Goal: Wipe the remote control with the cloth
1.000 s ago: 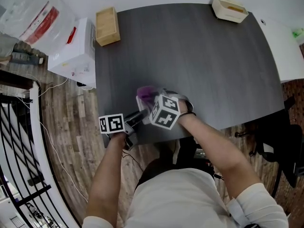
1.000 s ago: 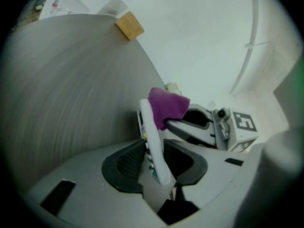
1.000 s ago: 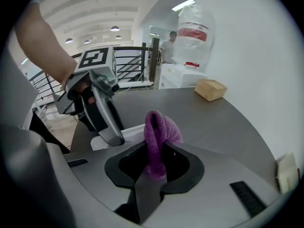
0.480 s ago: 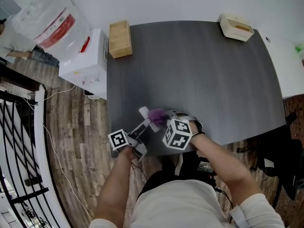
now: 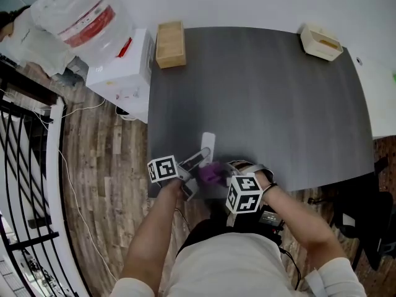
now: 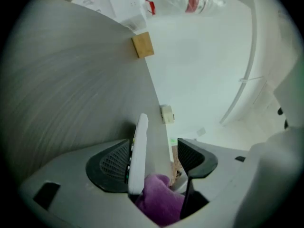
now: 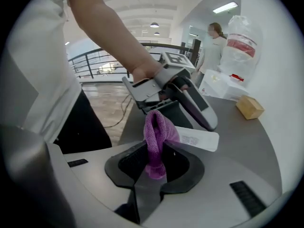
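Left gripper [image 6: 153,156]: grey shell, black ribbed pads [image 6: 110,164]
Right gripper [image 7: 154,159]: grey shell, black jaws
Cubes [image 5: 163,169]: white, black square markers
Top [image 5: 229,262]: white, sleeves at lower frame corners
Trousers [image 7: 83,127]: black
Wrist strap [image 5: 270,185]: black

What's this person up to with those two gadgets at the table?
A person is working on a white remote control near the front edge of a dark table, with a handheld gripper in each hand. The right gripper is shut on a purple cloth, held close to the remote. The left gripper is open, with the remote between its wide jaws, so nothing clamps the remote.
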Demonstrator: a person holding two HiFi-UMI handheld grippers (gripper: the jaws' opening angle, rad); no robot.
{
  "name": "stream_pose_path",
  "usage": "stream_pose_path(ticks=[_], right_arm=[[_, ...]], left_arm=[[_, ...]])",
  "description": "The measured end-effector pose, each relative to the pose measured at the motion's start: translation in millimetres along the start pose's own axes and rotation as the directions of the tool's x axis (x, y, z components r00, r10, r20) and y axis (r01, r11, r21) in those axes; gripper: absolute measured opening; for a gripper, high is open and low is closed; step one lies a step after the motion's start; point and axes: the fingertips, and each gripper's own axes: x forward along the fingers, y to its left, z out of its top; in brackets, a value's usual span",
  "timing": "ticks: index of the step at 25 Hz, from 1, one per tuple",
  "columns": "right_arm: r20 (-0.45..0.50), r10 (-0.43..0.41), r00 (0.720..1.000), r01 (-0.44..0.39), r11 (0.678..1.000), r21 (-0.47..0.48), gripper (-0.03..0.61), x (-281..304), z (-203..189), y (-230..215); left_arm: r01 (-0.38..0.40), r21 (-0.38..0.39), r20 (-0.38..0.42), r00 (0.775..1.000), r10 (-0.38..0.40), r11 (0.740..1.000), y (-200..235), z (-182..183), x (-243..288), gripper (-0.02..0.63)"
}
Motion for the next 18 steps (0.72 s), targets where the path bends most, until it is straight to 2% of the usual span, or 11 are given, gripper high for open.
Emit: stream_pose_path(ticks=[3, 6, 8, 11, 14, 18], right_arm=[[0.058, 0.032, 0.998, -0.035, 0.998, 0.048, 0.092, -9.1, 3.2, 10.9], [0.093, -0.047, 0.995, 0.032, 0.987, 0.158, 0.092, -25.2, -7.2, -5.5], [0.104, -0.101, 0.989, 0.073, 0.967, 0.246, 0.092, -35.7, -18.4, -19.2], [0.13, -0.145, 0.981, 0.085, 0.921, 0.381, 0.092, -45.5, -33.0, -31.8], [0.207, -0.159, 0.965, 0.032, 0.858, 0.513, 0.092, -54.4, -37.7, -34.8], [0.277, -0.202, 0.939, -0.01, 0.792, 0.61, 0.092, -68.3, -44.2, -40.8]], left_arm=[[-0.025, 0.059, -0.089, 0.996, 0.03, 0.998, -2.5, -10.5, 7.0, 0.302], [-0.068, 0.096, -0.16, 0.984, 0.083, 0.993, -0.2, -20.6, 11.7, 0.302], [-0.102, 0.119, -0.189, 0.974, 0.124, 0.988, 2.5, -23.8, 13.7, 0.302], [-0.141, 0.139, -0.194, 0.967, 0.166, 0.98, 5.5, -22.8, 16.1, 0.302], [-0.161, 0.14, -0.19, 0.964, 0.186, 0.977, 6.3, -21.6, 17.1, 0.302], [-0.177, 0.145, -0.191, 0.96, 0.203, 0.974, 6.4, -18.7, 16.1, 0.302]])
